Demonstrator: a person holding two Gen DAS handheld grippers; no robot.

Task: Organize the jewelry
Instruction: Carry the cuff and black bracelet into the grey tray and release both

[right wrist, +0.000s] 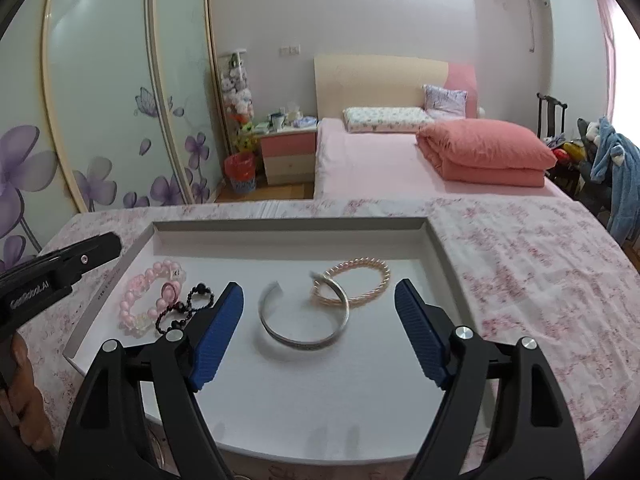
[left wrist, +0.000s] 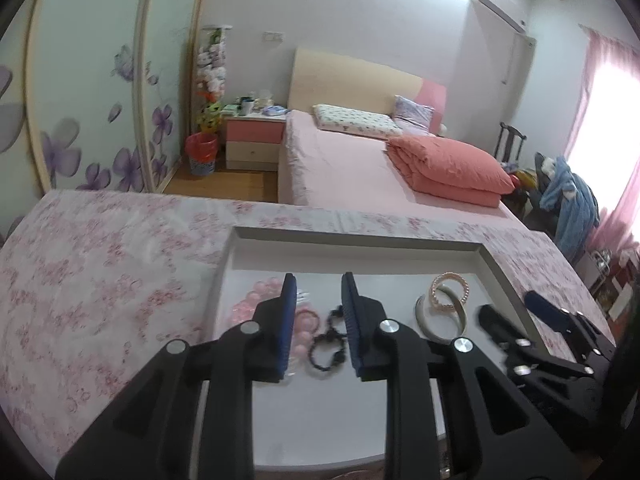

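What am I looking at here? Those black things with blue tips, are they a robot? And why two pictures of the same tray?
No robot: a person holds a hand-operated gripper in each hand. Each gripper carries a wide-angle camera looking forward along its two blue-padded jaws, which gives two pictures. One is from the left gripper, the other from the right gripper.

Both look down on a shallow white tray on a pink flowered cloth, with a bedroom behind. In the tray lie a pink bead bracelet, a black bead bracelet, a silver cuff and a pearl bracelet; the cuff overlaps the pearl one.

Both grippers' jaws stand open. Nothing is held.
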